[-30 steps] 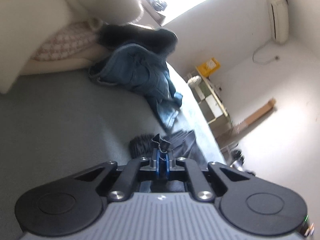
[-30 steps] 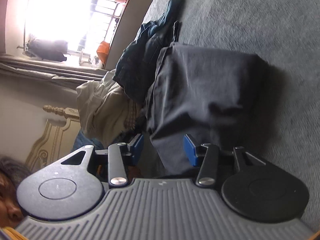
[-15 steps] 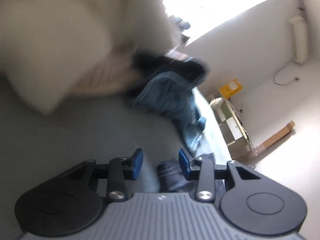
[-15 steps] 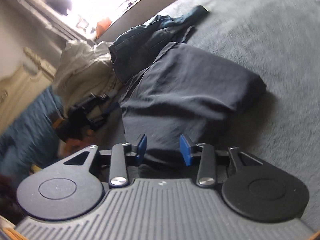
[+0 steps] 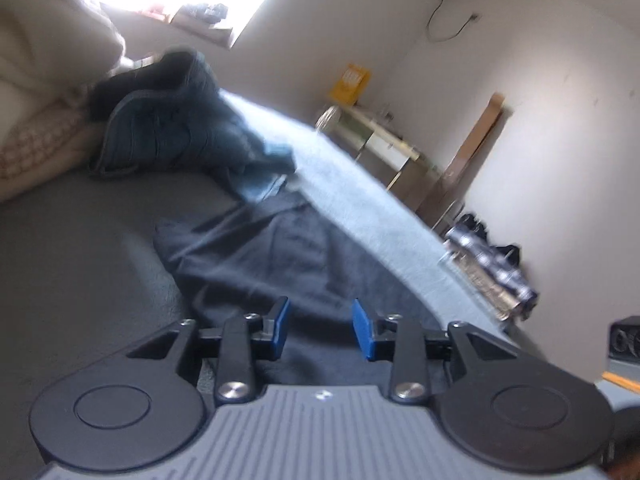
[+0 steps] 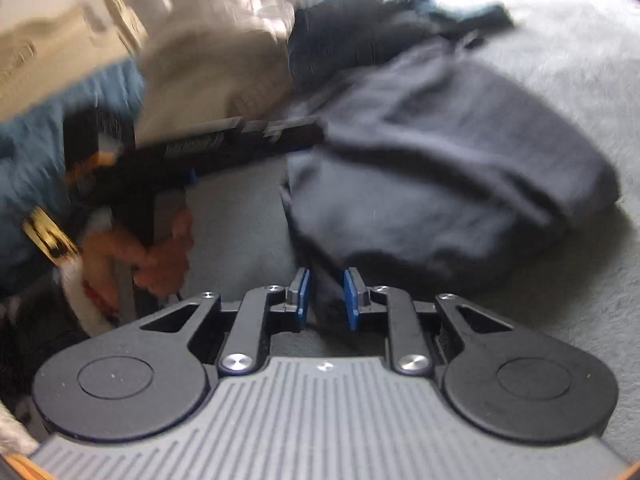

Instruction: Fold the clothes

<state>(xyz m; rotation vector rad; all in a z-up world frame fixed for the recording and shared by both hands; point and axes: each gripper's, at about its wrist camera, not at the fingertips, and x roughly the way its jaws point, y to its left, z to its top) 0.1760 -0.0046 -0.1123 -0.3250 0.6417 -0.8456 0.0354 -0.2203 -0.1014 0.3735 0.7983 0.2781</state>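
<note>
Two grippers work a folded dark navy cotton garment (image 6: 432, 168) lying on the grey bed (image 6: 560, 72): left gripper (image 5: 322, 330) open above it, right gripper (image 6: 325, 300) closing around its soft edge.

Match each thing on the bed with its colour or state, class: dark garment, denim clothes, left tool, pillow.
Things:
1. dark garment
2. denim clothes
3. left tool
4. pillow

Descriptions:
A. cream, red check pattern
B. crumpled blue heap
C. charcoal, folded over
D. open above cloth

Pairs: 1-C, 2-B, 3-D, 4-A
</note>
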